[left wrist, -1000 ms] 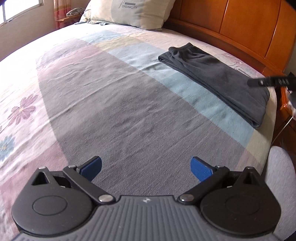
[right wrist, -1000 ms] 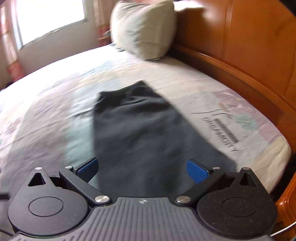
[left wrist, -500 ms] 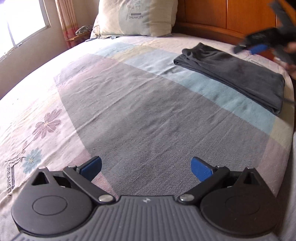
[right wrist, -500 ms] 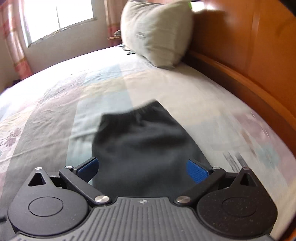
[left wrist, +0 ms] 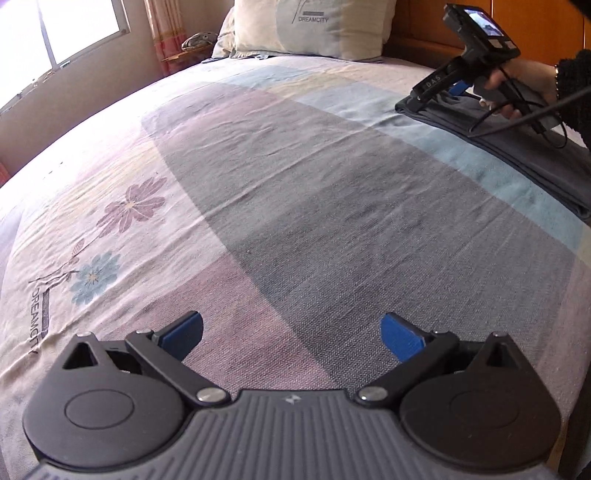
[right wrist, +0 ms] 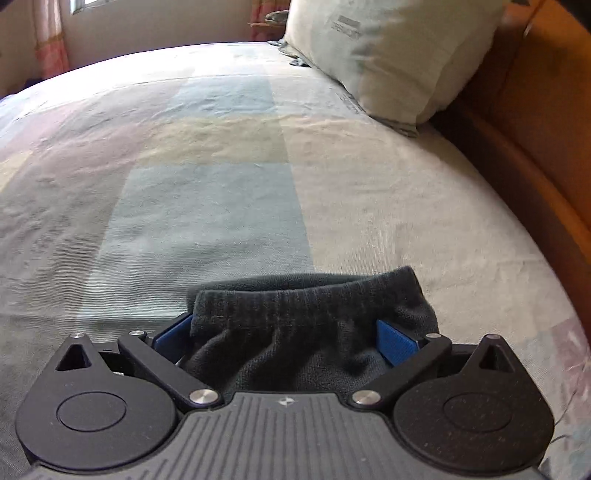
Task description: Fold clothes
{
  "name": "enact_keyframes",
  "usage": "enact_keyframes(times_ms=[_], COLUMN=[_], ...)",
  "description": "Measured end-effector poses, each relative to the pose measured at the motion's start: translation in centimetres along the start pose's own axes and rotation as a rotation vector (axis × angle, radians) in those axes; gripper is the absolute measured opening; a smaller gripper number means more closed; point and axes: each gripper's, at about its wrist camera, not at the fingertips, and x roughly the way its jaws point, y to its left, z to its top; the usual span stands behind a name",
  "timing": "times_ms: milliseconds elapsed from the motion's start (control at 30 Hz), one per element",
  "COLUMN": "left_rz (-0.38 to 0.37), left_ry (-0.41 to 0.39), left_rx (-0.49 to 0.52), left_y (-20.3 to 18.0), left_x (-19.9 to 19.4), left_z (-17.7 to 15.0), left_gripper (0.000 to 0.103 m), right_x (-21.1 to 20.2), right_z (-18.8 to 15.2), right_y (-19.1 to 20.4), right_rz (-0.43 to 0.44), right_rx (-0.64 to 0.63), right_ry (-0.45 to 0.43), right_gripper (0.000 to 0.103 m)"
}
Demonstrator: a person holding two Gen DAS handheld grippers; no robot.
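"DREAMCITY" marks pillow (left wrist: pixel 314 27) and bedsheet (left wrist: pixel 38 317) (pillow print blurry, right view).

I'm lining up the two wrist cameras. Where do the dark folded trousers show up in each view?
Left wrist: dark trousers lie at the far right edge, under the right tool.
Right wrist: their ribbed waistband fills the bottom centre, between the open fingers.
Shared landmark: the pillow at the headboard.

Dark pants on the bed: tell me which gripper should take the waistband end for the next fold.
Right. The right gripper is open with the dark pants' ribbed waistband between its fingers. The left gripper is open over bare bedspread, well away from the garment.
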Motion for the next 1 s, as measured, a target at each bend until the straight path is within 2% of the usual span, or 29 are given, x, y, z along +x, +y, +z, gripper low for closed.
enact_keyframes(times_ms=[100, 167, 233, 300, 367, 400, 567, 633, 733, 867, 933, 1000], left_rz=[-0.015, -0.032, -0.047, -0.052, -0.044, -0.041, -0.037, -0.037, -0.042, -0.042, -0.041, -0.041], left_ry=[-0.018, -0.027, -0.033, -0.035, -0.029, -0.027, -0.025, -0.03, -0.03, -0.04, -0.048, -0.051], left_rx=[-0.008, -0.017, -0.02, -0.02, -0.011, -0.009, -0.024, -0.031, -0.042, -0.035, -0.035, -0.044], left_y=[0.0, 0.0, 0.0, -0.1, -0.1, 0.0, 0.5, 0.7, 0.7, 0.5, 0.6, 0.7], left_x=[0.1, 0.0, 0.0, 0.0, 0.1, 0.2, 0.5, 0.5, 0.6, 0.3, 0.1, 0.1], left_z=[0.3, 0.4, 0.5, 0.4, 0.2, 0.1, -0.2, -0.3, -0.2, -0.4, -0.4, -0.4], left_gripper=[0.102, 0.102, 0.102, 0.102, 0.102, 0.102, 0.102, 0.102, 0.102, 0.102, 0.102, 0.102], right_x=[-1.8, -2.1, -0.6, 1.8, 4.3, 5.2, 4.4, 3.7, 5.1, 5.7, 5.0, 5.0], right_z=[1.7, 3.3, 5.1, 5.7, 5.6, 5.1, 5.3, 5.6, 5.5, 6.1, 7.0, 7.3], right_y=[-0.5, -1.2, -1.9, -2.3, -2.5, -2.5, -1.1, -0.6, 0.3, 1.6, 1.5, 1.7], right_rz=[0.07, 0.153, 0.245, 0.283, 0.28, 0.268, 0.248, 0.275, 0.288, 0.24, 0.285, 0.335], right_rx=[0.024, 0.085, 0.17, 0.241, 0.288, 0.296, 0.232, 0.24, 0.236, 0.178, 0.211, 0.244], right_ry=[-0.056, -0.058, 0.009, 0.127, 0.235, 0.256, 0.214, 0.206, 0.266, 0.301, 0.273, 0.294], right_gripper=[0.103, 0.103, 0.103, 0.103, 0.103, 0.103, 0.103, 0.103, 0.103, 0.103, 0.103, 0.103])
